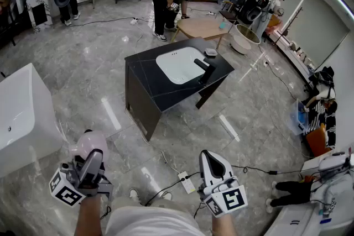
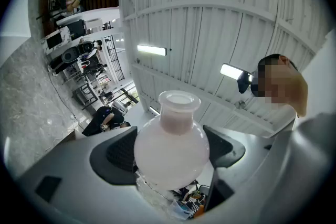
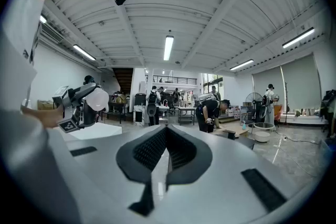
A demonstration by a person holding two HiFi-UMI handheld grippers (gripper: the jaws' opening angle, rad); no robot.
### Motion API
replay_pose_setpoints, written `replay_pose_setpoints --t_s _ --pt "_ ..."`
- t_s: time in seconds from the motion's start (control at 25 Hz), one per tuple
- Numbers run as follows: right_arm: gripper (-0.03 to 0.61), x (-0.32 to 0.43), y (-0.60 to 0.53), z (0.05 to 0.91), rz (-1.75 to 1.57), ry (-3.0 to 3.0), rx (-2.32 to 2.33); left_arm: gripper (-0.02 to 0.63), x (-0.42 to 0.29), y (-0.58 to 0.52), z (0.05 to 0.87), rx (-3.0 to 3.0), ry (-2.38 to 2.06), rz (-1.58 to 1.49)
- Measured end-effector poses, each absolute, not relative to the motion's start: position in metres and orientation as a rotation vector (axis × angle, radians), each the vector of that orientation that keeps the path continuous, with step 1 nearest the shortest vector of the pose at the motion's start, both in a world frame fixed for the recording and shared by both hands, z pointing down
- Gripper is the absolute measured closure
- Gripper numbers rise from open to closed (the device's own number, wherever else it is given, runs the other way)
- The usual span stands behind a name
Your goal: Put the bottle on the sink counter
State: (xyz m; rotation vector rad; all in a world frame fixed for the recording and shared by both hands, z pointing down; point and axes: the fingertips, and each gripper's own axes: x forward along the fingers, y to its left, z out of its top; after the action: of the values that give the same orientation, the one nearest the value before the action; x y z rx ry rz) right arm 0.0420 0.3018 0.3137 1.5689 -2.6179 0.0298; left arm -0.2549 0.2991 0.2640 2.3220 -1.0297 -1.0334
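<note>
Probably workshop hall: sink counter [image 1: 148,84], bathtub [image 1: 22,113]

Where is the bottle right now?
The bottle is held in the left gripper's jaws at the head view's lower left, well short of the dark sink counter standing ahead.

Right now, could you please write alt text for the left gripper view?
The left gripper holds a round, pale pink bottle by its belly, neck uppermost. Behind it is a white ribbed ceiling with strip lights.

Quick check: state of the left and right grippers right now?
Left gripper: closed on the round pale bottle.
Right gripper: jaws together, nothing held.
</note>
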Motion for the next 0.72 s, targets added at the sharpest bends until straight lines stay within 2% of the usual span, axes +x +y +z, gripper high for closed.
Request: replay_pose_setpoints --t_s 0.72 --pt "0.569 0.0415 0.2999 0.3160 0.080 -2.661 1.601 0.221 -0.2543 0.2938 0.2597 2.350 -0.961 -1.056"
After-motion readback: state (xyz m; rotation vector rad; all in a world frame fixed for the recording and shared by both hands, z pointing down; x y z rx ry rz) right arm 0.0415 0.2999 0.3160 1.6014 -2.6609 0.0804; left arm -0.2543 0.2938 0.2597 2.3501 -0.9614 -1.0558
